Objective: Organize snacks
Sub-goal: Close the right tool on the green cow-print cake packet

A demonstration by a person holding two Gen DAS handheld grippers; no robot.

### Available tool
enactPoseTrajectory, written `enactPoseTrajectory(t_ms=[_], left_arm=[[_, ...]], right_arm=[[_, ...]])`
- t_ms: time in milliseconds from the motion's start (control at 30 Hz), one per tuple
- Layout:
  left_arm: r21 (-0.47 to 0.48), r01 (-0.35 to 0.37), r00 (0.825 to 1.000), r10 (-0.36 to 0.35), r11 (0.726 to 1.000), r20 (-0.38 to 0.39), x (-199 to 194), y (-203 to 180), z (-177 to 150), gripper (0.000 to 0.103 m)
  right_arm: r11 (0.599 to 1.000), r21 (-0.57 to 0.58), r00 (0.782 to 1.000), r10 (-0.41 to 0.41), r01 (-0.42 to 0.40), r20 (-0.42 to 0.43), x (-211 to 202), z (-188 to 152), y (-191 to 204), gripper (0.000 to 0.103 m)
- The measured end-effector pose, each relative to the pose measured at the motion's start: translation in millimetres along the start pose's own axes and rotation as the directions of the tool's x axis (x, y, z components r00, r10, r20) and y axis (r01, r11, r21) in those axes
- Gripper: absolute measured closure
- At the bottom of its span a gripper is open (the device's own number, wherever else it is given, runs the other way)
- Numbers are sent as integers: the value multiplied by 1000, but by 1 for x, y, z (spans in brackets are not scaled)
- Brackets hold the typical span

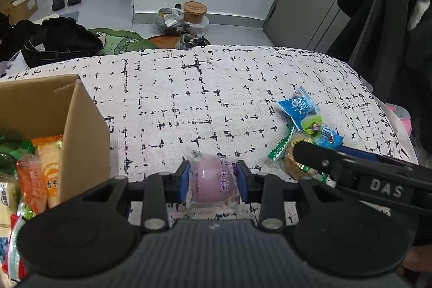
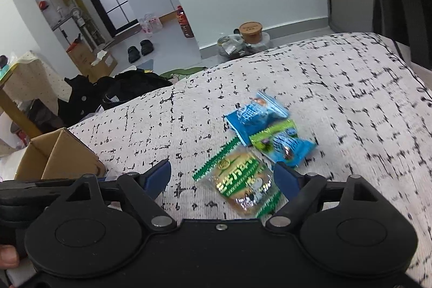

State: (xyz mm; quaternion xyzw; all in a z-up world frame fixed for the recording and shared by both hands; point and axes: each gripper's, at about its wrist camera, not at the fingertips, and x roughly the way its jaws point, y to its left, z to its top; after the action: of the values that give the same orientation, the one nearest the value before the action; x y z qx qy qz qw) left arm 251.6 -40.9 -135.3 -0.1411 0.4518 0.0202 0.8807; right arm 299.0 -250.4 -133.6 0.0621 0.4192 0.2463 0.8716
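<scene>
Cardboard box (image 1: 81,123) partly filled. Left hand-held gripper (image 1: 213,180) clamps a purple mochi packet (image 1: 212,180); right hand-held gripper (image 2: 222,177), jaws spread, straddles a green-edged biscuit packet (image 2: 240,182). Two blue packets (image 2: 256,112) remain.

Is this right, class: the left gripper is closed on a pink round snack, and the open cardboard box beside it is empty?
Not quite. The left gripper does clamp the pink round snack, but the cardboard box is not empty: the left wrist view shows several snack packets already standing inside it.
</scene>
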Motion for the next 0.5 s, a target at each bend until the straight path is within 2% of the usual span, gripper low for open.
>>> enactPoseTrajectory(t_ms=[167,333,433,500], left_arm=[[-7,-2,1000,2,1000,-1,0,2,0,68],[-11,-8,1000,8,1000,-5,1,4,0,68],[-11,-16,1000,16,1000,-5,1,5,0,68],[-12,-20,1000,20,1000,-7,1,5,-1,68]], right_arm=[[1000,-26,1000,8,-9,-6,12,3,-2,21],[1000,-28,998,-14,12,-66,25,-3,-6,21],[998,-57,995,-42,37,-86,25,-11,-3,29],[993,-92,993,-79,70,-93,25,-14,1,43]])
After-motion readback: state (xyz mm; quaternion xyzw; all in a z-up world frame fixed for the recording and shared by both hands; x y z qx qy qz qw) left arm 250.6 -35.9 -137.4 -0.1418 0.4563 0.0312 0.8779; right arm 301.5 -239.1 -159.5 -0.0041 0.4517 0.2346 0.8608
